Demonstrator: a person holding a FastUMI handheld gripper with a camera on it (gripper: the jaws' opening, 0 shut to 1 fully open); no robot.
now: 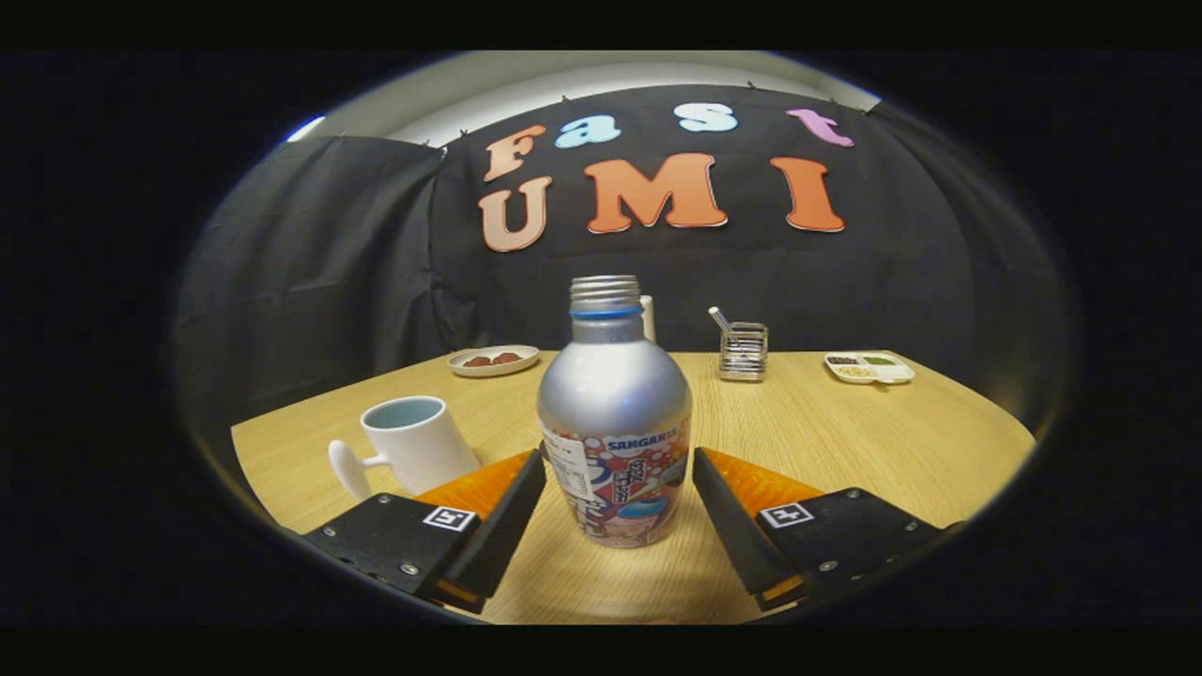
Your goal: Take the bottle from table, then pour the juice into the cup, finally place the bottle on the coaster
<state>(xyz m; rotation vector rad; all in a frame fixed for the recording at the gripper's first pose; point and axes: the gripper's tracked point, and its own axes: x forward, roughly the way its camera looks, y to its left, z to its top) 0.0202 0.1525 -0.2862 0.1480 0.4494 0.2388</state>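
Note:
A silver aluminium bottle [615,422] with a threaded neck and a colourful label stands upright on the wooden table [845,432]. My gripper [620,474] is open, its two black fingers on either side of the bottle's lower body, with a small gap on each side. A white mug [413,451] with its handle turned toward me stands just left of the left finger [512,516]. An orange surface, perhaps the coaster, shows partly behind both fingers; I cannot tell what it is.
Along the table's far edge stand a small plate [493,360] with dark pieces, a clear holder [743,350] with a straw-like stick, and a white divided dish [869,367]. A white object peeks out behind the bottle's neck.

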